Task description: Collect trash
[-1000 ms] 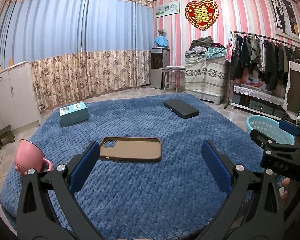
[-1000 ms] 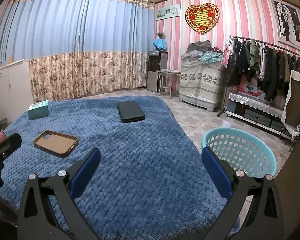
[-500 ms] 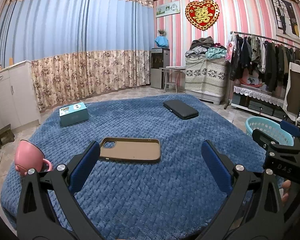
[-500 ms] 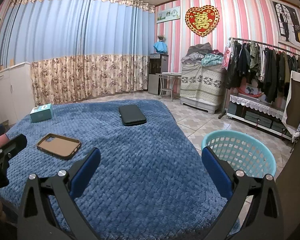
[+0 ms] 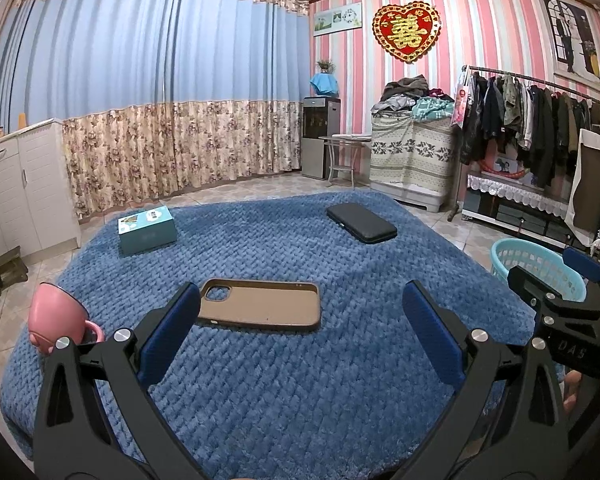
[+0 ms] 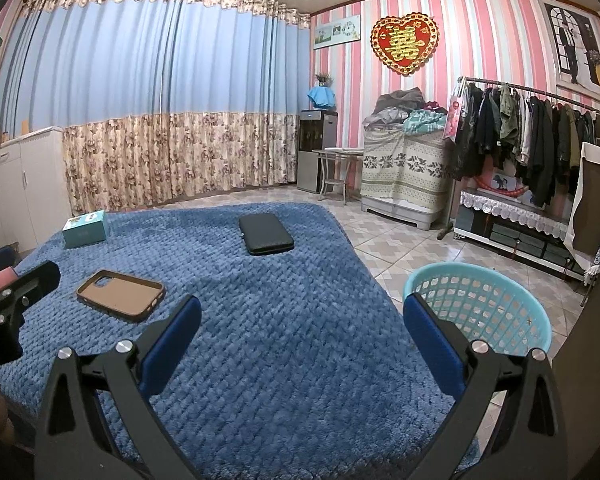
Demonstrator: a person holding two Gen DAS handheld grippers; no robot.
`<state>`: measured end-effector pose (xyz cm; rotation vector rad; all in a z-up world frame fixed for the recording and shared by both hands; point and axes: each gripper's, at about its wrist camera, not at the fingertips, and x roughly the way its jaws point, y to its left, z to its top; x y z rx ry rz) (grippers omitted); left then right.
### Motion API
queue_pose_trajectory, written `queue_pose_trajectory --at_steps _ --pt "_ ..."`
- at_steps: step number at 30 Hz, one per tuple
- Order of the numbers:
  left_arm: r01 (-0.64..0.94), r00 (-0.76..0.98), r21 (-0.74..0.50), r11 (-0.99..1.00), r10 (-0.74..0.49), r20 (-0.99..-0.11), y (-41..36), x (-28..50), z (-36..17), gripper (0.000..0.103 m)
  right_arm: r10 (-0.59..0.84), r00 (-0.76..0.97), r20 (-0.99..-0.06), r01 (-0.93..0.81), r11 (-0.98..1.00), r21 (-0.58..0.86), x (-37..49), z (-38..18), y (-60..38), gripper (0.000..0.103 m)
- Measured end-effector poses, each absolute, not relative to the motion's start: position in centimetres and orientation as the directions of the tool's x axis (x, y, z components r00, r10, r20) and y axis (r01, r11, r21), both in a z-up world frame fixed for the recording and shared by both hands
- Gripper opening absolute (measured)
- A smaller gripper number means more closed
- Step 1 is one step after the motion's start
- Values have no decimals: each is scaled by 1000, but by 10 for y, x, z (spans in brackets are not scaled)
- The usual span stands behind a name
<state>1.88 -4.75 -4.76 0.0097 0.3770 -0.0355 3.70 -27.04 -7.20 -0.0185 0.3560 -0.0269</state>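
A brown phone case (image 5: 260, 309) lies open side up on the blue blanket (image 5: 284, 380), just ahead of my open, empty left gripper (image 5: 300, 320). It also shows in the right wrist view (image 6: 120, 295). A black case (image 5: 361, 223) lies far right on the blanket, a teal box (image 5: 147, 230) far left, a pink mug (image 5: 58, 320) at the left edge. The light blue basket (image 6: 484, 304) stands on the floor right of the blanket. My right gripper (image 6: 300, 320) is open and empty above the blanket's right part, beside the basket.
The black case (image 6: 266, 233) and teal box (image 6: 85, 229) also show in the right wrist view. A clothes rack (image 6: 540, 136) and covered cabinet (image 6: 404, 168) stand at the right, white cupboards (image 5: 16, 184) at the left. Tiled floor (image 6: 388, 240) surrounds the blanket.
Both grippers have risen and drawn back slightly; the right view has shifted a little. Nothing on the blanket has moved.
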Motion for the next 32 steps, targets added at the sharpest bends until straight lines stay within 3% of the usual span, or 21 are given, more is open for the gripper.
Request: queue_pose_trajectory --at_steps 32 --pt "8 921 -1 1000 -8 -389 -44 20 -42 98 -30 935 -352 25 999 -20 35 -71 -270 99"
